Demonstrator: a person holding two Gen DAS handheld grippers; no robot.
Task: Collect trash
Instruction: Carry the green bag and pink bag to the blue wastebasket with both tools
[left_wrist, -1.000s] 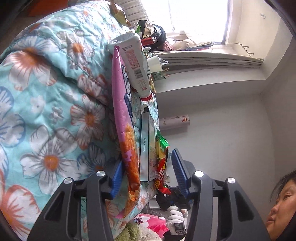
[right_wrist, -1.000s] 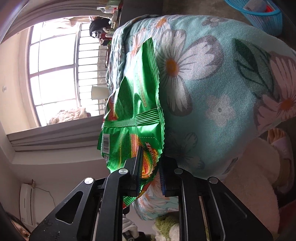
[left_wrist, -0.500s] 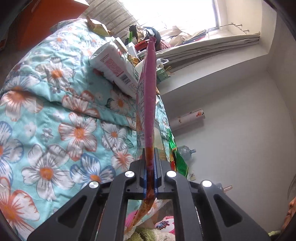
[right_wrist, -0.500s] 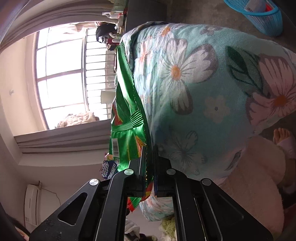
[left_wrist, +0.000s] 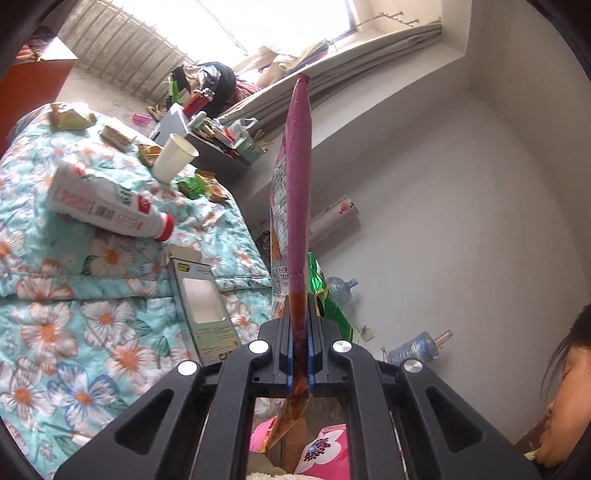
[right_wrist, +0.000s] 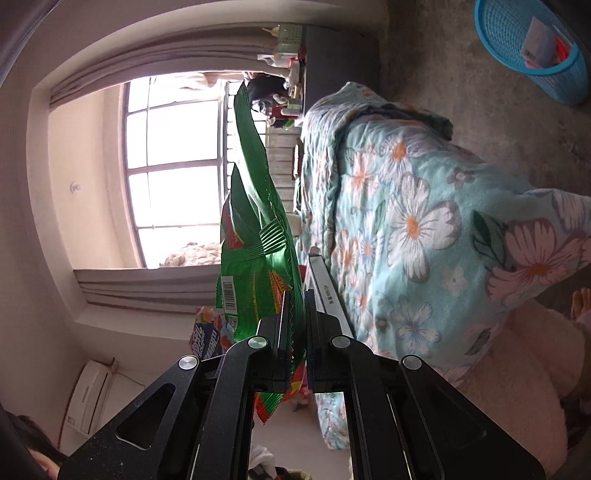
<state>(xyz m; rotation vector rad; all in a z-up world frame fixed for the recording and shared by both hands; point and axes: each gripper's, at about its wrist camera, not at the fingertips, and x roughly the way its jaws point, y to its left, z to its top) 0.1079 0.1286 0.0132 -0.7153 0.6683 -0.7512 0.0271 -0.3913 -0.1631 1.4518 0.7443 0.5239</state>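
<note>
Left gripper (left_wrist: 300, 343): jaws found clamped on purple snack packet (left_wrist: 297, 206), standing edge-on at frame centre; a second earlier stood apart around it on the bed. Right gripper (right_wrist: 297, 338): jaws found pinched on green snack bag (right_wrist: 255, 258), now lifted clear of floral quilt (right_wrist: 424, 229). Judged: two pieces secured, carriage to blue basket (right_wrist: 532, 51), upper right of frame, outstanding. Still lying on the quilt: white bottle (left_wrist: 107, 210), grey carton (left_wrist: 203, 314), paper cup (left_wrist: 173, 157), small wrappers at upper left. Noted beyond: window, curtains, bare concrete floor.
</note>
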